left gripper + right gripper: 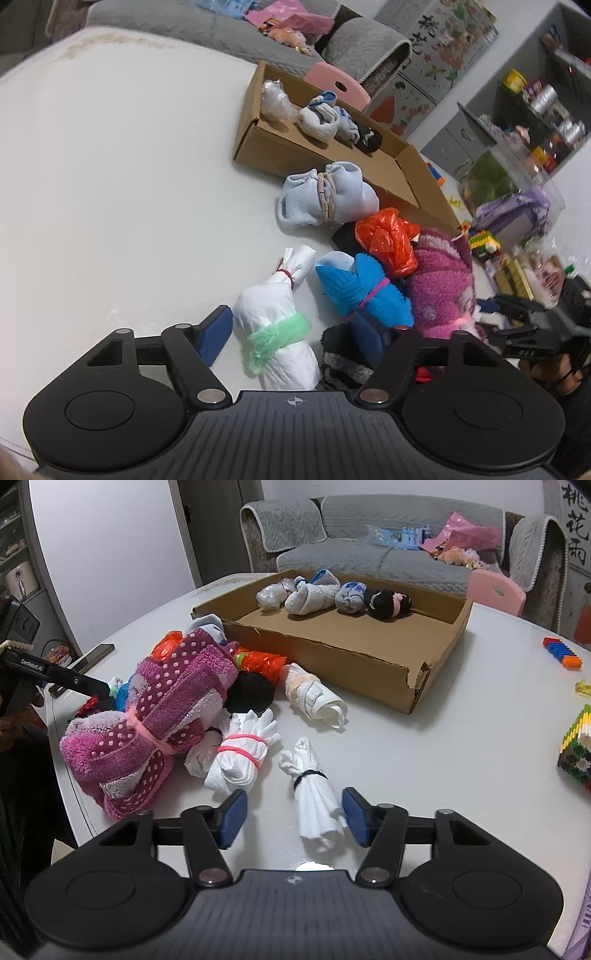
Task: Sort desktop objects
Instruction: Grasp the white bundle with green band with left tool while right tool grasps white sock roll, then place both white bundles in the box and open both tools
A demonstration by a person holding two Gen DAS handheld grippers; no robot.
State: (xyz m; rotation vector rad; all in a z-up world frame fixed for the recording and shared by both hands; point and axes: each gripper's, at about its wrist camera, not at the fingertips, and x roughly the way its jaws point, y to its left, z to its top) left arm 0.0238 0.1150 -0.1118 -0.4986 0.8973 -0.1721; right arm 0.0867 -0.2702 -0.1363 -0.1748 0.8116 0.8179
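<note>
A cardboard tray [369, 657] stands on the white table [424, 760] and holds several tied bundles [314, 596]. A pile of bundles lies beside it: a pink dotted towel [159, 716], an orange bag [388, 236], a blue cloth [365, 291], a light blue roll [325, 195]. My left gripper [295, 338] is open around a white bundle with a green band [277, 332]. My right gripper [295, 819] is open around a white bundle with a black band [314, 797]. The tray also shows in the left wrist view [314, 147].
A white bundle with pink bands [240, 753] and a cream-banded roll [314, 694] lie near the pile. A phone [92, 657] lies at the table's left edge. Toy blocks [576, 749] sit at the right. A grey sofa [388, 554] and pink chair [498, 590] stand behind.
</note>
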